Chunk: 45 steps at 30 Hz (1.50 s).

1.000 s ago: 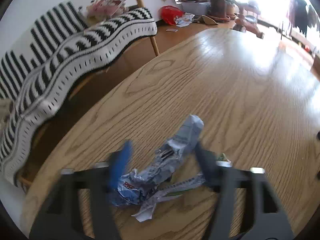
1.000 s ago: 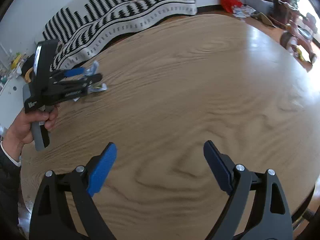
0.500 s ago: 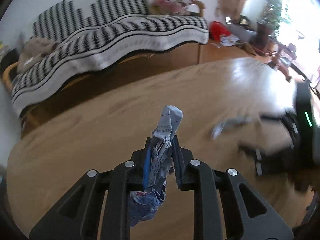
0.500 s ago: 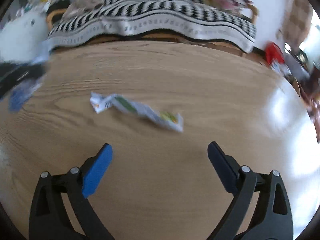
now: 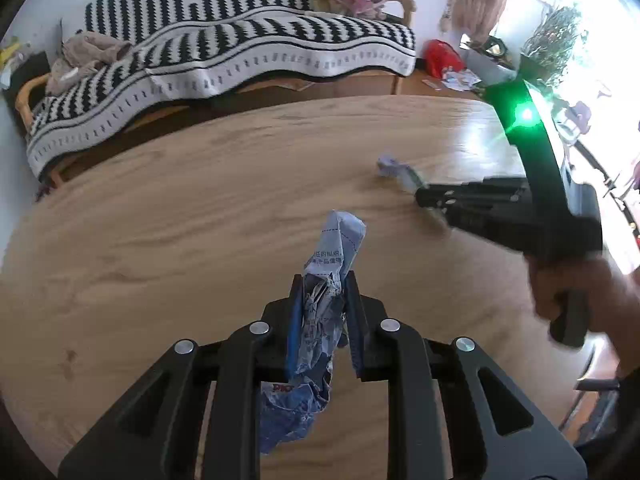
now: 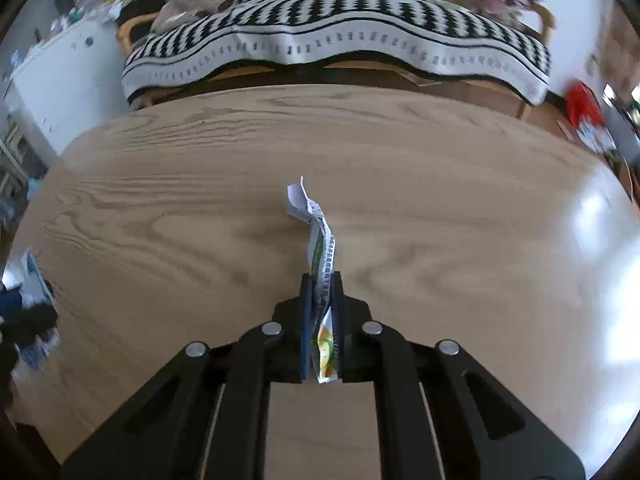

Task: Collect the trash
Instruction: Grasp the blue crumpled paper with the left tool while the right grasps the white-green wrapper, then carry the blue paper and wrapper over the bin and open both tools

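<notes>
My left gripper is shut on a crumpled blue-and-white wrapper, lifted above the round wooden table; the wrapper sticks out past the tips and hangs below the pads. My right gripper is shut on a long twisted white-and-green wrapper whose far end lies on the table. In the left wrist view the right gripper shows at the right, held by a hand, with that long wrapper at its tips.
A sofa with a black-and-white striped blanket stands beyond the table's far edge. A red bag, scattered papers and a potted plant are on the floor at the back right. White furniture stands at the left.
My left gripper closed on the blue wrapper and lifted it off the table. My right gripper swung over to the long white-and-green wrapper and closed on it.
</notes>
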Tool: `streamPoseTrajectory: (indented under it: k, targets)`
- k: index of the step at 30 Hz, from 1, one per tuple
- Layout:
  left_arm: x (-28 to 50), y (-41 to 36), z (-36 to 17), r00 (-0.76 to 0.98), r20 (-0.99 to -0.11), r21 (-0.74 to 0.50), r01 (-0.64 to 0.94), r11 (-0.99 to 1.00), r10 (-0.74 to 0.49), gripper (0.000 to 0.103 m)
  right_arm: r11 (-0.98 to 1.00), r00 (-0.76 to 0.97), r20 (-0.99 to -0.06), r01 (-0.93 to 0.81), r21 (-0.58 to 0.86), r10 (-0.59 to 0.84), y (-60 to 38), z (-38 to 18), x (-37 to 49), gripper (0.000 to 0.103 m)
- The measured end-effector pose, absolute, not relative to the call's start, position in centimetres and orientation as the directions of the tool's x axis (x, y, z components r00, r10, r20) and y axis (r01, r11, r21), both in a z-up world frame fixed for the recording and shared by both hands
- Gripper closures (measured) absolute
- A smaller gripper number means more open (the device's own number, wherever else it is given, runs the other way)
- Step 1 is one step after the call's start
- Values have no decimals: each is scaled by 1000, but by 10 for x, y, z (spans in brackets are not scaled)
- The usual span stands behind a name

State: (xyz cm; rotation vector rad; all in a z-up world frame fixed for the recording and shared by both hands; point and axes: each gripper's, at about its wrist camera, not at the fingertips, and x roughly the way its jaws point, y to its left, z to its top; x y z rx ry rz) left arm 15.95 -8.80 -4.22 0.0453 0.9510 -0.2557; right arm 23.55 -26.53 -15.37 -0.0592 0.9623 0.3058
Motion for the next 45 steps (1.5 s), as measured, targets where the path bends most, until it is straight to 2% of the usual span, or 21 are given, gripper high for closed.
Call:
streamPoseTrajectory:
  k: [5, 9, 15, 21, 29, 33, 45]
  targets:
    - [129, -135, -32, 547, -796, -107, 292, 950, -258, 84, 986, 595, -787, -130, 107, 164, -326, -128, 145, 95]
    - [104, -188, -22, 534, -773, -139, 385, 913, -343, 84, 998, 649, -760, 13, 68, 43, -404, -111, 57, 95]
    - [63, -304, -21, 454, -745, -206, 541, 816, -489, 84, 952, 652, -747, 291, 91, -128, -539, -107, -58, 95]
    - [15, -430, -18, 352, -712, -230, 701, 675, -608, 84, 847, 609, -764, 505, 166, -213, -640, -125, -142, 95]
    - [-35, -533, -43, 235, -714, -252, 793, 555, -660, 84, 768, 559, -807, 597, 232, -190, -708, -164, -184, 94]
    - [-45, -550, -56, 227, -717, -214, 828, 518, -659, 84, 745, 545, -821, 618, 253, -173, -724, -175, -187, 94]
    - [-32, -579, -85, 192, -746, -216, 836, 504, -638, 84, 718, 534, -831, 639, 277, -154, -747, -181, -179, 94]
